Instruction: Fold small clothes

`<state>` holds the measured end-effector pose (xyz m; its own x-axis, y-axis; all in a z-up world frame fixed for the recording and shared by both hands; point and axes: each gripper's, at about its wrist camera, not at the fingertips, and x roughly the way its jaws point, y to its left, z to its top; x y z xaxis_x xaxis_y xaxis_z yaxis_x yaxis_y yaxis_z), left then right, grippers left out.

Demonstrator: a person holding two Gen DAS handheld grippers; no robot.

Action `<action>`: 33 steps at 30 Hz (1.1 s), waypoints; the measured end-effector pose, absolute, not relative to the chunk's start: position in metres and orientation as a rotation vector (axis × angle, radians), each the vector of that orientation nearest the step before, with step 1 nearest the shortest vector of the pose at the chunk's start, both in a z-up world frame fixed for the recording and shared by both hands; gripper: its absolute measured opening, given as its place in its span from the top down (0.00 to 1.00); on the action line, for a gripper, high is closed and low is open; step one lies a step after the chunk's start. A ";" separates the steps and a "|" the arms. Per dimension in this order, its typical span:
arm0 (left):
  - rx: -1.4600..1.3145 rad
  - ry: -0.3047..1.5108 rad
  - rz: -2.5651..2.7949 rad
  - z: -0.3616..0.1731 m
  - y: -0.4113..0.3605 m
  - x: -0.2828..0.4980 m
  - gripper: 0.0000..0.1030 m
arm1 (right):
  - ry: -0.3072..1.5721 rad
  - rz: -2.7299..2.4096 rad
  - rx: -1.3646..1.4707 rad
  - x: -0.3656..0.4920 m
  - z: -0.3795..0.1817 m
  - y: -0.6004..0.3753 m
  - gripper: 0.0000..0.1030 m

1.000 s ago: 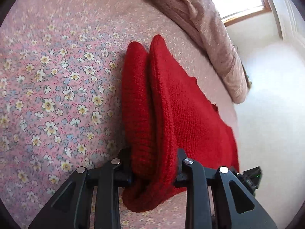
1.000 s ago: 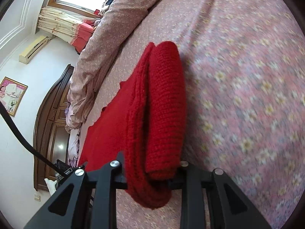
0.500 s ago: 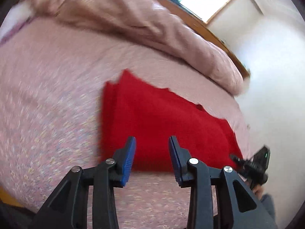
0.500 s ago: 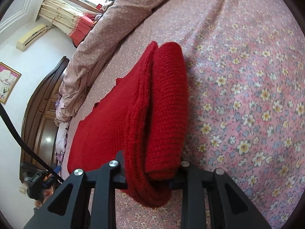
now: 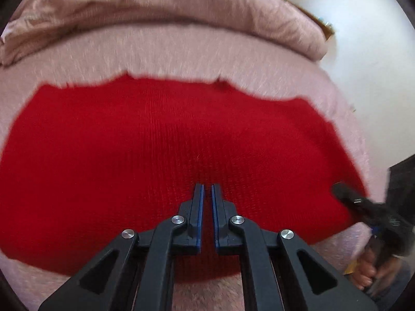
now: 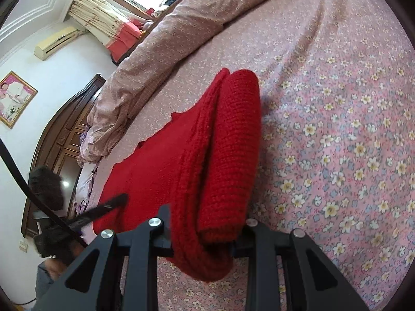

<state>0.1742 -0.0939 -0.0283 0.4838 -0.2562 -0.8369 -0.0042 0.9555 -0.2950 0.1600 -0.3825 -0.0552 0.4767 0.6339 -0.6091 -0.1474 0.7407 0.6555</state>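
Observation:
A red knitted garment point(image 5: 166, 140) lies folded on the pink flowered bedsheet point(image 6: 337, 119). In the left wrist view my left gripper point(image 5: 207, 189) hovers over the garment's middle, its blue-padded jaws nearly together with a thin gap and nothing between them. In the right wrist view my right gripper point(image 6: 205, 230) is shut on the thick folded edge of the garment point(image 6: 223, 160), which bulges up between the jaws and hangs below them. The right gripper also shows at the garment's right end in the left wrist view point(image 5: 347, 197).
A rolled pinkish quilt point(image 5: 166, 13) lies along the far side of the bed, also in the right wrist view point(image 6: 166, 41). A dark wooden headboard point(image 6: 62, 140) and white wall stand to the left. The bed edge drops off at right point(image 5: 363, 119).
My left gripper let go of the garment's folded edge, swung over the garment's middle and closed its jaws almost fully. The right gripper kept its hold.

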 end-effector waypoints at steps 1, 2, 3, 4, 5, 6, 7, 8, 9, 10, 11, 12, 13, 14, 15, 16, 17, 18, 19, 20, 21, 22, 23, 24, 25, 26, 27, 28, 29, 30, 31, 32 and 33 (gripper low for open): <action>-0.279 1.039 -0.158 -0.030 -0.092 0.172 1.00 | 0.968 0.507 0.558 0.159 -0.056 -0.383 0.73; -0.279 1.035 -0.159 -0.031 -0.091 0.171 1.00 | 0.974 0.499 0.534 0.159 -0.057 -0.382 0.73; -0.275 1.038 -0.159 -0.030 -0.091 0.171 1.00 | 0.977 0.497 0.522 0.159 -0.056 -0.382 0.73; -0.266 1.042 -0.160 -0.030 -0.091 0.172 1.00 | 0.978 0.496 0.518 0.158 -0.056 -0.382 0.73; -0.255 1.045 -0.161 -0.031 -0.096 0.172 1.00 | 0.978 0.496 0.515 0.157 -0.055 -0.382 0.73; -0.248 1.049 -0.162 -0.030 -0.096 0.172 1.00 | 0.978 0.497 0.511 0.157 -0.054 -0.382 0.73; -0.242 1.052 -0.161 -0.028 -0.097 0.172 1.00 | 0.977 0.496 0.501 0.157 -0.053 -0.382 0.73; -0.237 1.054 -0.158 -0.028 -0.098 0.173 1.00 | 0.975 0.495 0.491 0.156 -0.051 -0.381 0.73; -0.233 1.054 -0.155 -0.028 -0.099 0.173 1.00 | 0.974 0.494 0.485 0.156 -0.050 -0.381 0.73; -0.229 1.052 -0.152 -0.028 -0.099 0.172 1.00 | 0.972 0.495 0.483 0.155 -0.050 -0.381 0.73; -0.229 1.049 -0.149 -0.029 -0.100 0.172 1.00 | 0.973 0.496 0.482 0.155 -0.050 -0.382 0.73; -0.233 1.047 -0.148 -0.030 -0.100 0.173 1.00 | 0.974 0.496 0.483 0.154 -0.050 -0.382 0.73; -0.240 1.046 -0.148 -0.031 -0.099 0.174 1.00 | 0.974 0.495 0.485 0.154 -0.050 -0.383 0.73; -0.249 1.045 -0.151 -0.031 -0.098 0.173 1.00 | 0.975 0.494 0.486 0.153 -0.050 -0.384 0.73; -0.255 1.045 -0.155 -0.032 -0.097 0.174 1.00 | 0.974 0.492 0.483 0.152 -0.049 -0.384 0.73; -0.260 1.046 -0.159 -0.032 -0.096 0.174 1.00 | 0.973 0.489 0.479 0.151 -0.048 -0.384 0.73; -0.267 1.047 -0.165 -0.033 -0.094 0.174 1.00 | 0.969 0.486 0.473 0.150 -0.046 -0.383 0.73; -0.271 1.049 -0.168 -0.033 -0.094 0.174 1.00 | 0.964 0.483 0.470 0.148 -0.043 -0.381 0.74; -0.276 1.049 -0.171 -0.033 -0.093 0.174 1.00 | 0.958 0.480 0.460 0.148 -0.037 -0.379 0.74; -0.280 1.047 -0.175 -0.033 -0.092 0.174 1.00 | 0.954 0.470 0.435 0.148 -0.030 -0.375 0.74; -0.282 1.043 -0.177 -0.033 -0.092 0.173 1.00 | 0.953 0.456 0.401 0.148 -0.021 -0.368 0.74; -0.285 1.038 -0.180 -0.034 -0.092 0.173 1.00 | 0.949 0.449 0.375 0.149 -0.014 -0.364 0.74; -0.289 1.034 -0.182 -0.035 -0.091 0.172 1.00 | 0.932 0.440 0.322 0.149 -0.001 -0.354 0.75; -0.294 1.033 -0.183 -0.035 -0.091 0.172 1.00 | 0.922 0.435 0.289 0.148 0.007 -0.348 0.75; -0.299 1.034 -0.184 -0.035 -0.091 0.172 1.00 | 0.902 0.424 0.227 0.147 0.020 -0.335 0.75; -0.302 1.034 -0.191 -0.034 -0.090 0.172 1.00 | 0.887 0.421 0.188 0.146 0.030 -0.324 0.75; -0.303 1.029 -0.202 -0.032 -0.088 0.172 1.00 | 0.877 0.420 0.159 0.144 0.037 -0.315 0.75; -0.297 1.023 -0.214 -0.029 -0.087 0.170 1.00 | 0.862 0.412 0.111 0.142 0.047 -0.303 0.75; -0.280 1.023 -0.232 -0.025 -0.085 0.168 1.00 | 0.846 0.404 0.060 0.140 0.056 -0.289 0.75; -0.279 1.025 -0.239 -0.021 -0.083 0.166 1.00 | 0.831 0.399 0.016 0.139 0.062 -0.278 0.75; -0.297 1.023 -0.243 -0.016 -0.077 0.163 1.00 | 0.819 0.392 -0.020 0.137 0.068 -0.269 0.75; -0.329 1.012 -0.247 -0.009 -0.068 0.159 1.00 | 0.808 0.381 -0.066 0.136 0.074 -0.258 0.75; -0.353 1.001 -0.244 -0.002 -0.058 0.155 1.00 | 0.802 0.373 -0.097 0.135 0.079 -0.249 0.75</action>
